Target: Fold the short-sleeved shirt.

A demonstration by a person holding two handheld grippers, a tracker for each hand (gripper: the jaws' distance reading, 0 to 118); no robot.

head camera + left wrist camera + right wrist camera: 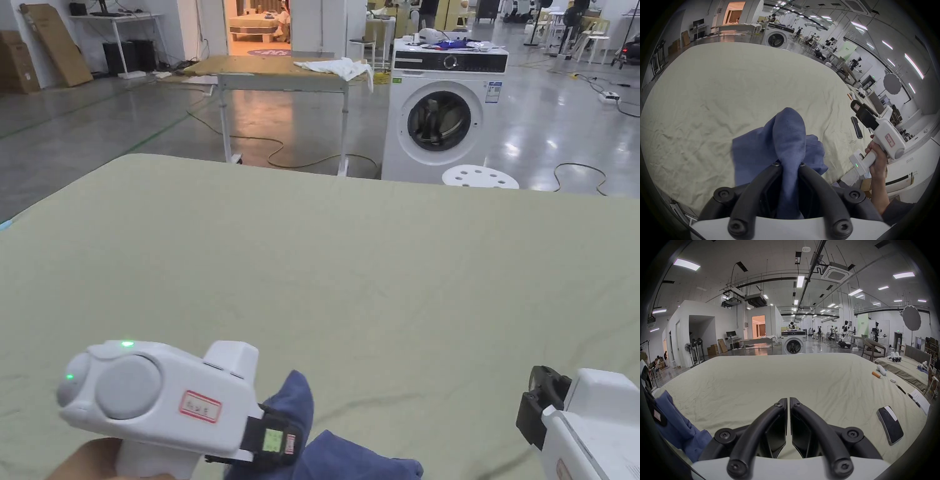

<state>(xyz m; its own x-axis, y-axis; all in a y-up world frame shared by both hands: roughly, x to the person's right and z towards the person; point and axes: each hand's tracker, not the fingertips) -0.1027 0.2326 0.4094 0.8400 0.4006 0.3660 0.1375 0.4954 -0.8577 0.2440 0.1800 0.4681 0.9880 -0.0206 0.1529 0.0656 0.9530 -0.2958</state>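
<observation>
Blue shirt (786,138) clamped in left gripper (789,165) jaws | right gripper (788,400) jaws closed, empty | labels unreadable

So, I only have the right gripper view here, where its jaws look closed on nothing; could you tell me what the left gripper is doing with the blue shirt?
Observer: In the left gripper view, the left gripper is shut on a bunched fold of the blue shirt.
Operator: Thank you. Is the shirt spread out flat?
Observer: No; it sits crumpled near the front edge of the bed sheet.
Operator: And where is my gripper relative to it?
Observer: The right gripper is well off to the shirt's right, apart from it.
</observation>
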